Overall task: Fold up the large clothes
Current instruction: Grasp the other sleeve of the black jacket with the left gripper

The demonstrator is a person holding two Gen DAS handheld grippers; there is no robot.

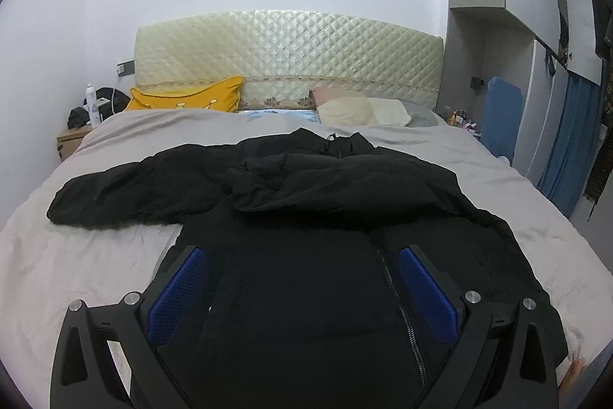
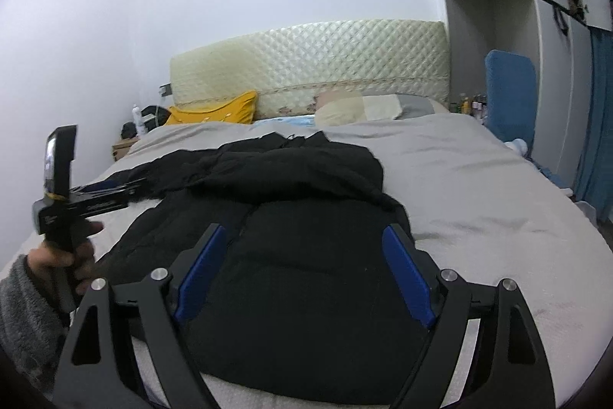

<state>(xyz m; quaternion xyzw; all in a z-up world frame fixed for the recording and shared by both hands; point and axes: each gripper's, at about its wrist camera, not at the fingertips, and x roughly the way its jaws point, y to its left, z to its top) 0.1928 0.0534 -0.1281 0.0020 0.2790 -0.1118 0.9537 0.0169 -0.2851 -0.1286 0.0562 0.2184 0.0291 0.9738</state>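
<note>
A large black zip-up jacket (image 1: 291, 202) lies on the grey bed (image 1: 76, 255), front up, zipper (image 1: 398, 301) running toward me. Its left sleeve stretches out to the left; the right sleeve is folded across the chest. My left gripper (image 1: 302, 255) is open, blue pads spread above the jacket's lower front, holding nothing. The jacket also shows in the right wrist view (image 2: 306, 217). My right gripper (image 2: 302, 240) is open above the jacket's lower right part, empty. The left gripper (image 2: 126, 188) appears in the right wrist view, held over the jacket's left side.
A quilted cream headboard (image 1: 291, 52) stands at the far end with a yellow pillow (image 1: 191, 98) and pale pillows (image 1: 364, 110). A wooden nightstand (image 1: 71, 140) with a bottle sits at far left. A blue chair (image 2: 509, 94) and blue curtain (image 2: 597, 125) stand at the right.
</note>
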